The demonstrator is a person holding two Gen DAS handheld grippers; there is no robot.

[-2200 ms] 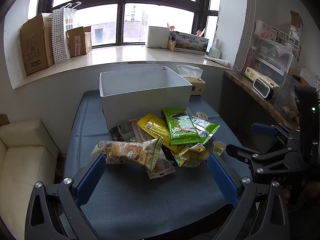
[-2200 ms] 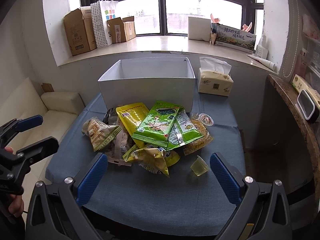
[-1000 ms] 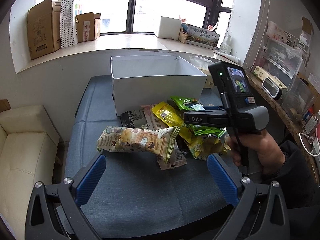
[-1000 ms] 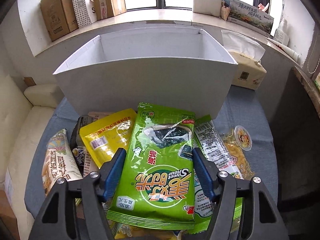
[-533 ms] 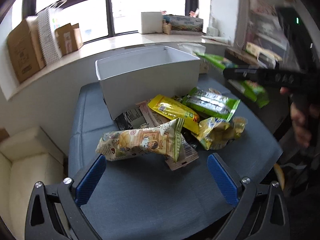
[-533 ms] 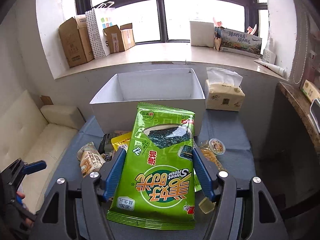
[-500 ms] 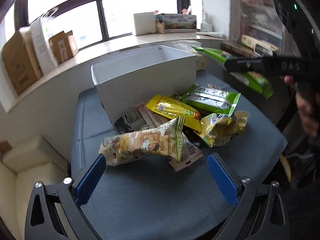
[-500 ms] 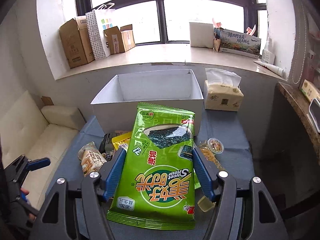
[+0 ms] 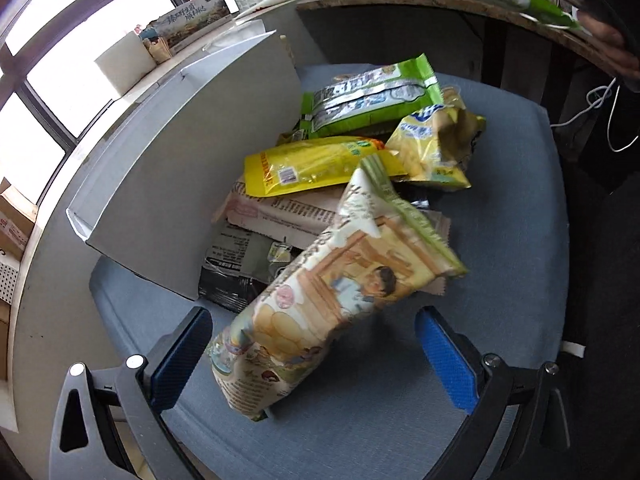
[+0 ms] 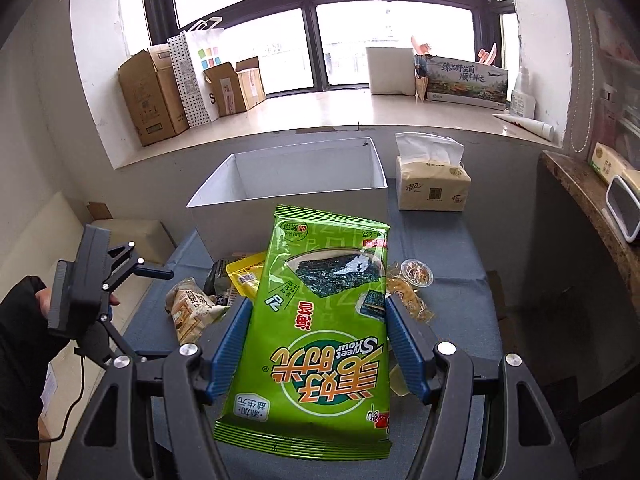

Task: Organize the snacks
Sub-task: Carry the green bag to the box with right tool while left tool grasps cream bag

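On blue table point(image 9: 500, 240): 1 box point(image 9: 180, 152), ~6 snack pkts point(image 9: 320, 164).

The left wrist camera looked steeply down and sat rolled to one side, close over the blue table point(image 9: 500, 208), so the white box point(image 9: 168, 168) and the snack pile point(image 9: 344, 168) slanted across its view. The right wrist camera stood higher and farther back, level, facing the window point(image 10: 320, 20) over the same white box point(image 10: 304, 176). Both views shared the box, the pile and the table; the right view also caught the left gripper point(image 10: 132, 268) from the side.
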